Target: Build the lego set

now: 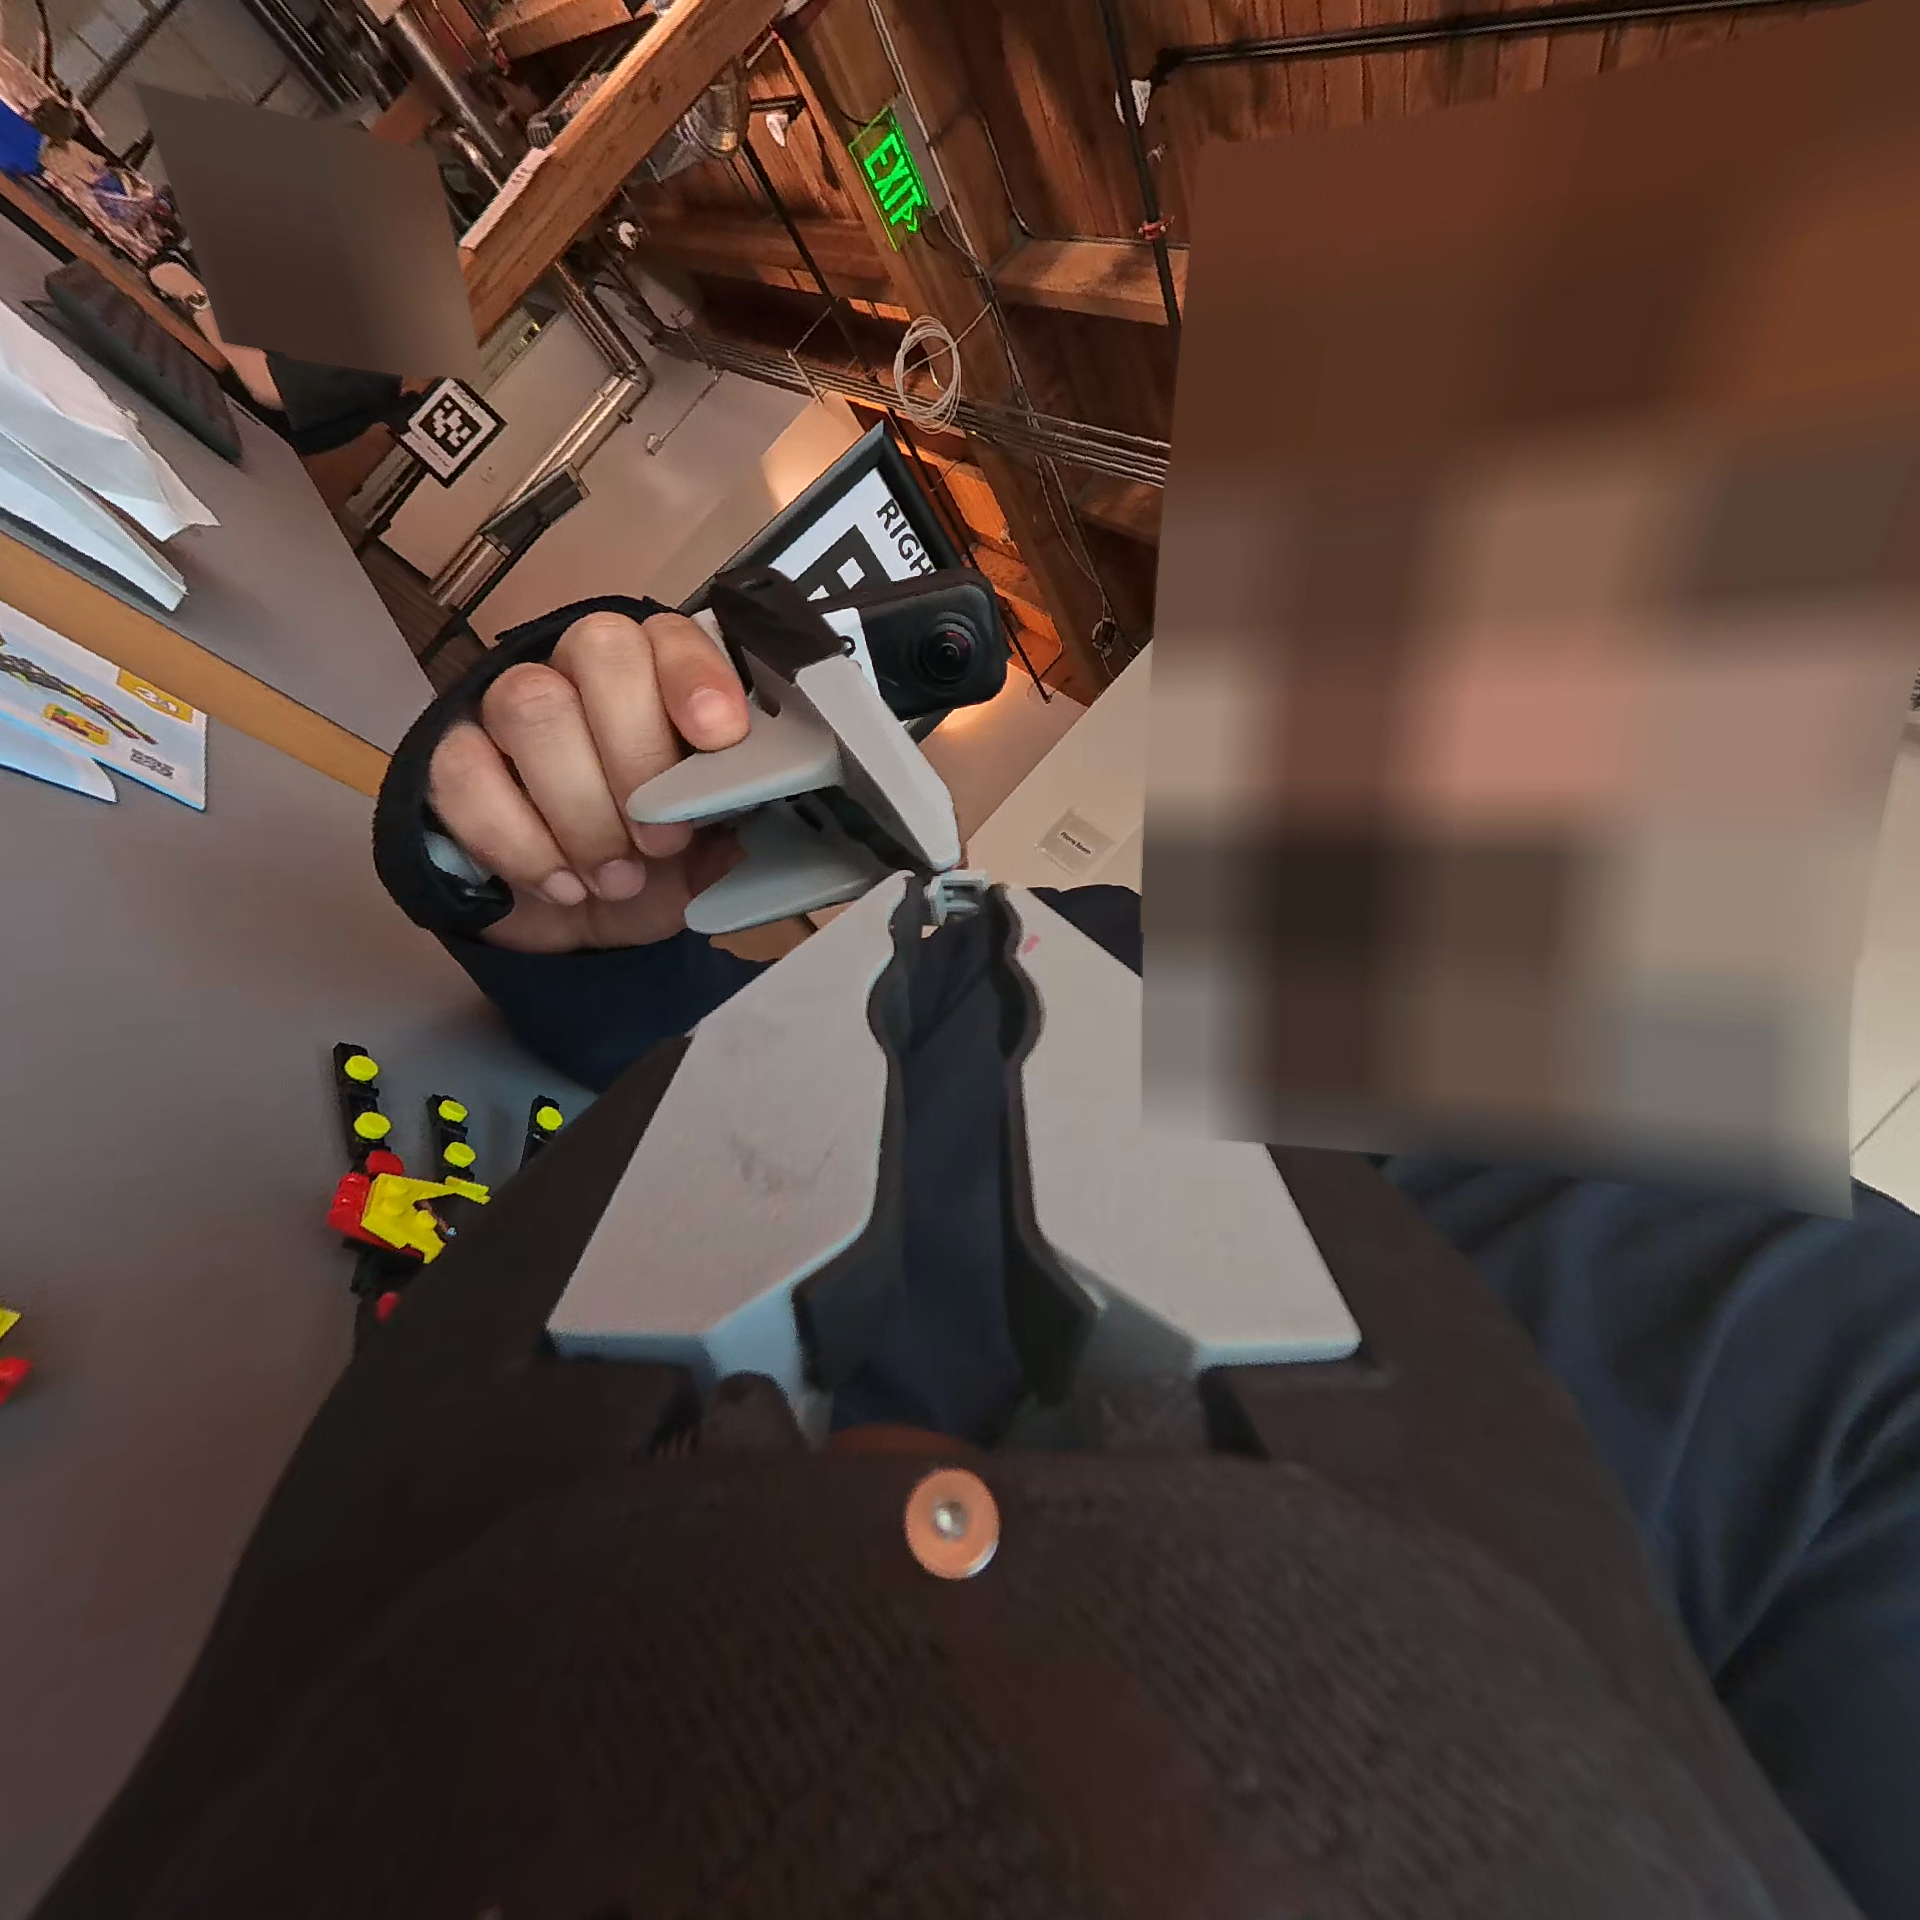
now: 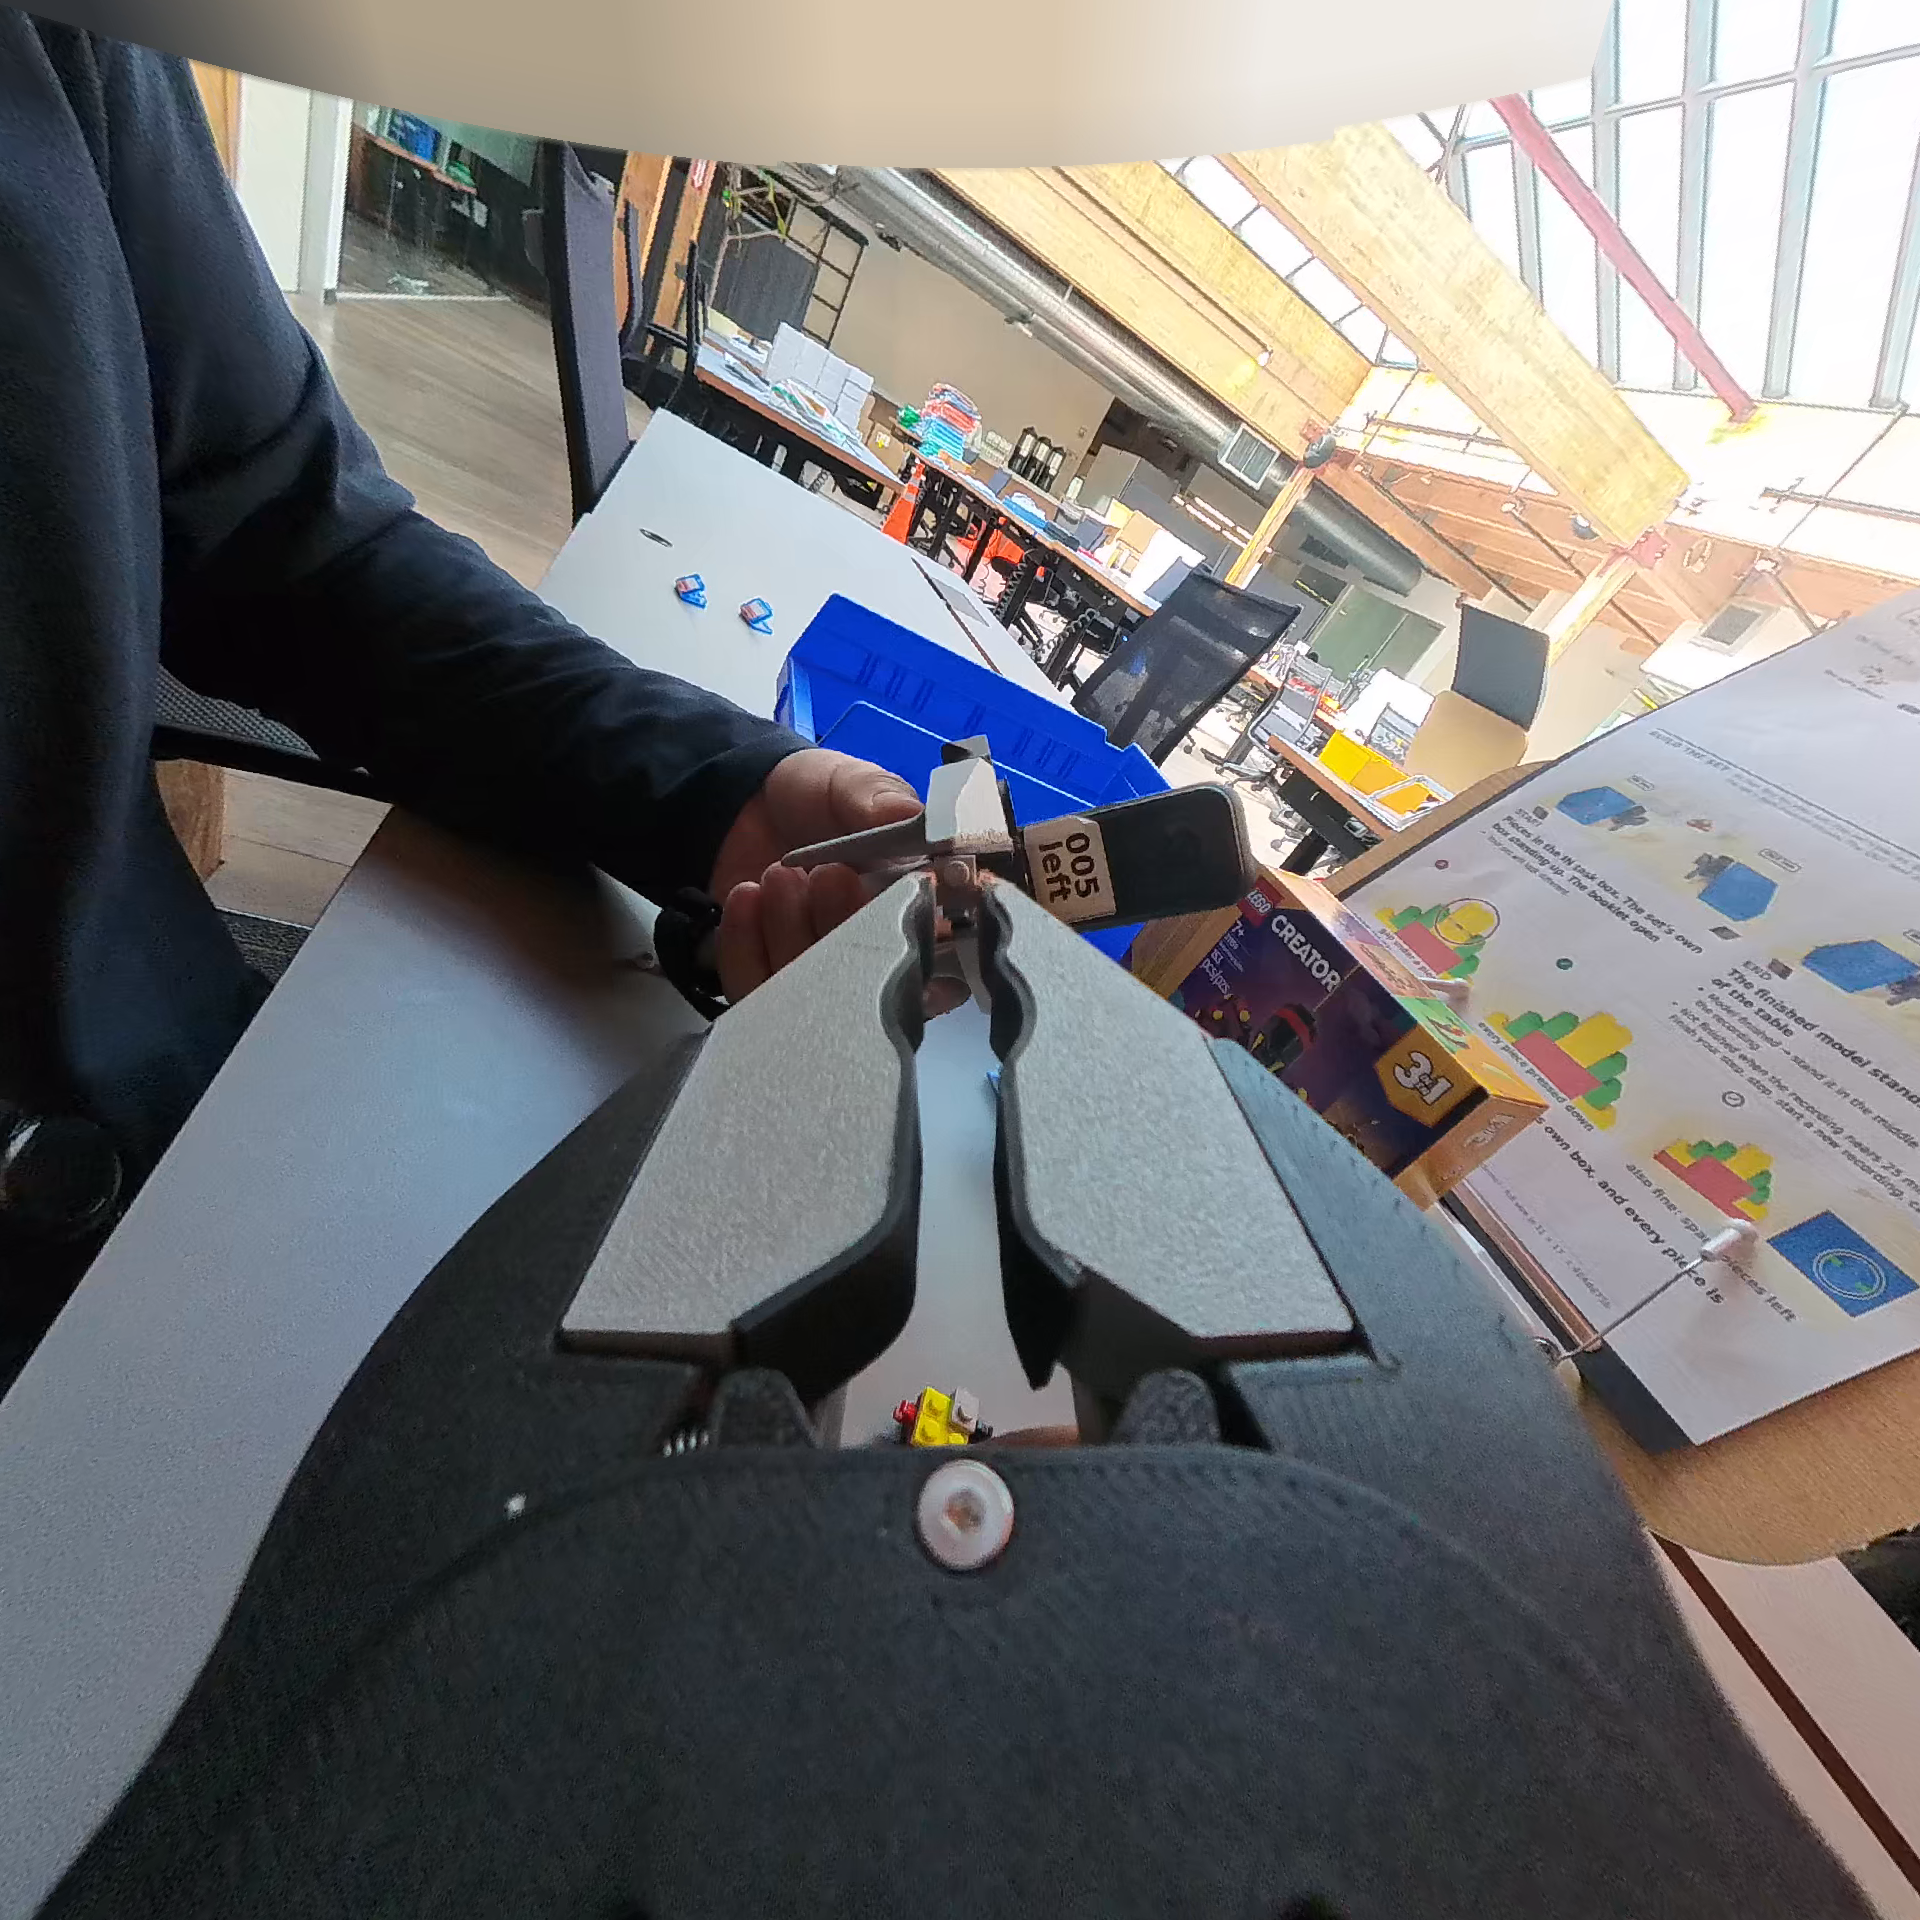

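Note:
My two grippers meet tip to tip in the air above the grey table (image 2: pixel 312 1039). My left gripper (image 1: pixel 952 900) is shut on a small grey piece (image 1: pixel 956 891). My right gripper (image 2: pixel 956 902) is closed on the same small grey part (image 2: pixel 962 873) from the opposite side. I cannot tell whether it is one piece or two joined. The right gripper (image 1: pixel 935 864) shows beyond in the left wrist view, held by a hand. The left gripper (image 2: pixel 966 847) shows beyond in the right wrist view. A red and yellow partial build (image 1: pixel 400 1216) lies on the table below.
Black pieces with yellow round studs (image 1: pixel 358 1091) lie beside the build. An instruction booklet (image 1: pixel 94 717) lies at the left. Blue bins (image 2: pixel 966 707), the set's box (image 2: pixel 1351 1029) and an instruction board (image 2: pixel 1714 987) stand at the right. A small yellow build (image 2: pixel 940 1418) lies under the right gripper. Left and right tips are no more than a few centimetres apart.

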Tool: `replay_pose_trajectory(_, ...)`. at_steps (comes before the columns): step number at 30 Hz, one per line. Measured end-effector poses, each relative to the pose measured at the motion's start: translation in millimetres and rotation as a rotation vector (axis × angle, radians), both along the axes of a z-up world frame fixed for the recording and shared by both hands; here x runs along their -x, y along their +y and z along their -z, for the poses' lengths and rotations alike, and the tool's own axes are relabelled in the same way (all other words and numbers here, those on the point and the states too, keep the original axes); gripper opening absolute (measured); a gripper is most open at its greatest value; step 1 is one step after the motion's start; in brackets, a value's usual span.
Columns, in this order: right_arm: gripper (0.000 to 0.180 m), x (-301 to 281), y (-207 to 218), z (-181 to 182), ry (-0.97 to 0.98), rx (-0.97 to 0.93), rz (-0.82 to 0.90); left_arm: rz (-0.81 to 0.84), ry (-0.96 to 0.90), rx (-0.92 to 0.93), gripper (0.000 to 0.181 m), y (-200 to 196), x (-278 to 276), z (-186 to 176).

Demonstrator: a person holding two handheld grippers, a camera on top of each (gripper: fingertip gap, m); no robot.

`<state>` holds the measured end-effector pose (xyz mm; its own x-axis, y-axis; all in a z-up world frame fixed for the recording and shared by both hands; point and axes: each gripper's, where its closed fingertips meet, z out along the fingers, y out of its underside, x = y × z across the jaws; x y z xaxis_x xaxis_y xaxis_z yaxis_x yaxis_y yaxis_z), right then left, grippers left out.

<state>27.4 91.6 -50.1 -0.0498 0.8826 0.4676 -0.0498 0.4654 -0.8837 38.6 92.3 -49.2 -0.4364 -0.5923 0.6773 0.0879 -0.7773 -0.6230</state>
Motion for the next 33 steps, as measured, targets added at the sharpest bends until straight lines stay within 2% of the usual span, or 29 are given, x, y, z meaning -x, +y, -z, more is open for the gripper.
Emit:
replay_pose_trajectory(7,0.003,1.7,-0.1,1.2,0.0,-0.054,0.03,0.008,-0.001,0.01,0.009,-0.4,1.7,1.0)
replay_pose_trajectory(33,0.004,1.9,-0.5,-2.3,0.025,-0.03,0.022,0.009,-0.034,0.014,0.009,-1.2,2.9,-3.4)
